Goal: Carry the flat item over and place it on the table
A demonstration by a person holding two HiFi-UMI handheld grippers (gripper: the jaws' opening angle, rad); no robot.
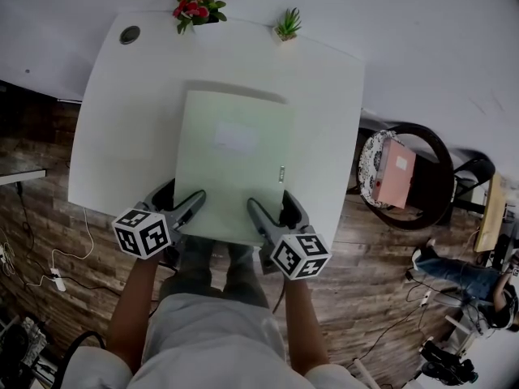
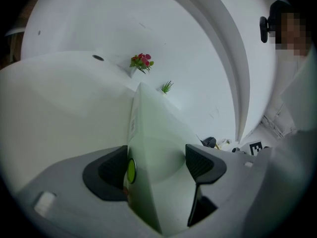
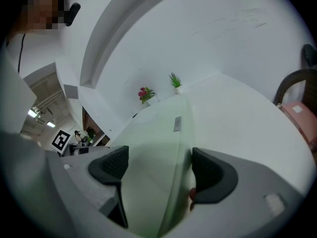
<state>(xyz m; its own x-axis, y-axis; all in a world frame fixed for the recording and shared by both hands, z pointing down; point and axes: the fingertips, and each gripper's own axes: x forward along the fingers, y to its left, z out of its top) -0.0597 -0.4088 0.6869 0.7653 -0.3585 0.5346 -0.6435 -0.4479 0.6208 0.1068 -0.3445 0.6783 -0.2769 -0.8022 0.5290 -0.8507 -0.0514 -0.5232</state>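
The pale green flat item [image 1: 235, 168] hangs over the white surface [image 1: 113, 144], reaching from the near edge toward the middle. A pale label sits near its centre, and a dark shadow line runs along its far edge. Its near corners are in the two grippers.

In the left gripper view the left gripper [image 2: 156, 165] has its fingers [image 2: 111, 170] grasping the item, which runs edge-on between the dark pads; a small green dot on it sits against one pad. In the right gripper view the right gripper [image 3: 156, 170] is likewise clenched on the item, whose sheet fills the gap between the fingers [image 3: 210, 172].

From the head view, the left gripper [image 1: 180, 201] and right gripper [image 1: 274, 209] stand at the surface's near edge, each with its marker cube toward the person.

At the surface's far edge stand a red flower pot [image 1: 197, 8] and a small green plant [image 1: 287, 24], with a round grommet [image 1: 130, 34] near the far left corner. To the right, a dark chair [image 1: 438, 177] holds a pink box [image 1: 397, 171] on the wood-look floor [image 1: 381, 298].
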